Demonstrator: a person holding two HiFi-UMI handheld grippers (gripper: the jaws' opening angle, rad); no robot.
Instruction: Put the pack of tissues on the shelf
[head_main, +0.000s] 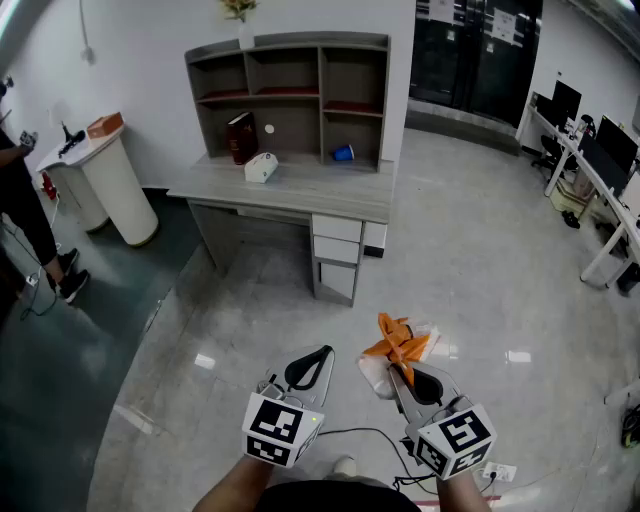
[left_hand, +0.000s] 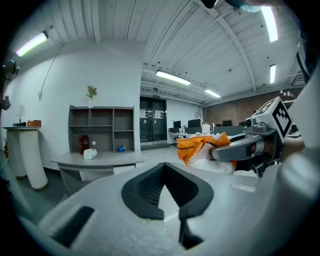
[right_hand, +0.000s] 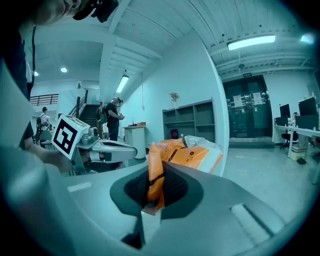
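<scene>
The right hand-held gripper (head_main: 403, 370) is clenched on the gathered plastic end of a soft orange-and-white wrapped pack of tissues (head_main: 398, 345). The thin film is pinched between the dark pads and the body of the pack juts out past the jaws. The left hand-held gripper (head_main: 316, 358) hangs beside it with its jaws drawn together on nothing.

Both hover over a glossy pale grey floor (head_main: 480, 270), well apart from the long grey bench (head_main: 300, 195) against the white wall. On the bench stands a grey open shelf unit (head_main: 318, 95) with several compartments. A dark red book (head_main: 240, 137) and a small blue cup (head_main: 343, 153) stand in its lowest row, and a small white box-like thing (head_main: 261, 167) lies on the bench top just in front.

The pack looks light and squashy, so weight should be no trouble. The wrapper is probably slick, though, and a pinch on loose film alone lets the body swing and could slip or tear. A hold across the body of the pack would likely be surer, and the carry to the shelf is not yet done.
</scene>
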